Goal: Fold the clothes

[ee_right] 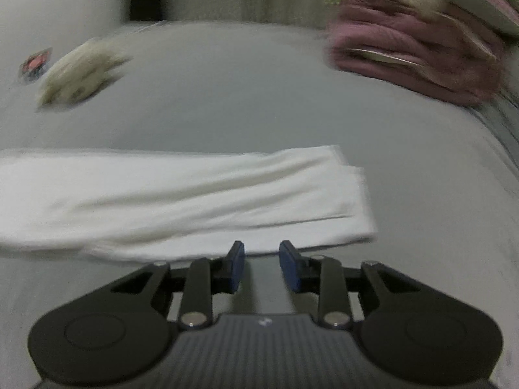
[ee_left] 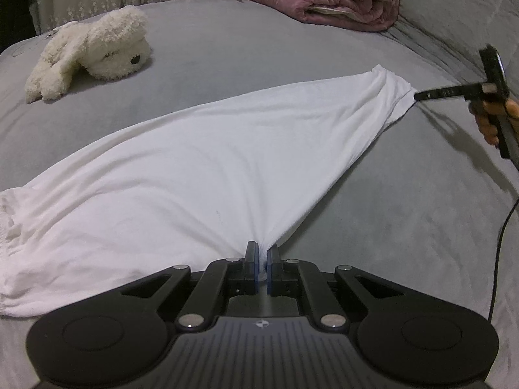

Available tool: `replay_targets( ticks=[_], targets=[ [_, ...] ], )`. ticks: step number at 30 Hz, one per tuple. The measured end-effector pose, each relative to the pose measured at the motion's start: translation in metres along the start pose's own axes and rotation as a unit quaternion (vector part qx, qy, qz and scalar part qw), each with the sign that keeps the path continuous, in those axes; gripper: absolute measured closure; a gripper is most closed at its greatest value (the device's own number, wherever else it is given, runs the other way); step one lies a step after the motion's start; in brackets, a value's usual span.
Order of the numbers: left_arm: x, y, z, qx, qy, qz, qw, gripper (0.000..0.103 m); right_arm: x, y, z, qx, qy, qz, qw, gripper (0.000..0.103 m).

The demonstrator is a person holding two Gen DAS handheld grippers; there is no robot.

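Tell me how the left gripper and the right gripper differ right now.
The left gripper is shut, its blue pads pinching a bunched bit of the white garment; the right gripper stands open with nothing between its jaws. The left wrist view is sharp, while the right wrist view is motion-blurred. Both are black two-finger grippers with blue pads, close to the same garment on the grey bed.

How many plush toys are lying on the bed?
1. A cream plush dog lies on the grey bed at far left, beyond the white garment. More could be hidden behind the pink quilt at the far right.
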State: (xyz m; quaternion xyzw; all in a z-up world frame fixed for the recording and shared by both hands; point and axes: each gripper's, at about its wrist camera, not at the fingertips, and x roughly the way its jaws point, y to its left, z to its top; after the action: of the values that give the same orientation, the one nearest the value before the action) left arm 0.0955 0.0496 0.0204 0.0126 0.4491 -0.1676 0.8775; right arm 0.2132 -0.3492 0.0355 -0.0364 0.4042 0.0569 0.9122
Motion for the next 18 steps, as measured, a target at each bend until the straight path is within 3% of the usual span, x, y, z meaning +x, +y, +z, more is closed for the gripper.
replay_targets(
  ticks=[2, 3, 6, 8, 11, 15, 18],
  targets=[
    [0.0, 0.001, 0.0, -0.002, 0.0, -0.001, 1.0, 0.099, 0.009, -0.017, 0.005, 0.058, 0.0, -0.028, 0.998, 0.056],
    [0.0, 0.001, 0.0, -0.001, 0.0, -0.001, 1.0, 0.099, 0.015, -0.025, 0.006, 0.085, 0.002, -0.037, 0.996, 0.054],
    [0.0, -0.001, 0.0, 0.004, 0.001, 0.001, 1.0, 0.099, 0.029, -0.041, 0.003, 0.153, -0.002, -0.055, 0.987, 0.058],
    [0.0, -0.001, 0.0, 0.006, 0.001, 0.001, 1.0, 0.099, 0.031, -0.039, 0.002, 0.156, -0.015, -0.052, 0.986, 0.096],
    [0.0, 0.0, 0.0, 0.005, 0.002, 0.001, 1.0, 0.099, 0.027, -0.027, 0.009, 0.098, -0.024, -0.079, 0.992, 0.096],
    [0.003, 0.001, 0.0, 0.001, 0.005, 0.001, 1.0, 0.098, 0.029, -0.042, 0.008, 0.117, -0.023, -0.082, 0.989, 0.096],
    [0.004, 0.003, 0.001, -0.007, 0.006, -0.003, 0.9999, 0.098, 0.033, -0.041, 0.008, 0.116, -0.011, -0.102, 0.988, 0.084]
  ],
)
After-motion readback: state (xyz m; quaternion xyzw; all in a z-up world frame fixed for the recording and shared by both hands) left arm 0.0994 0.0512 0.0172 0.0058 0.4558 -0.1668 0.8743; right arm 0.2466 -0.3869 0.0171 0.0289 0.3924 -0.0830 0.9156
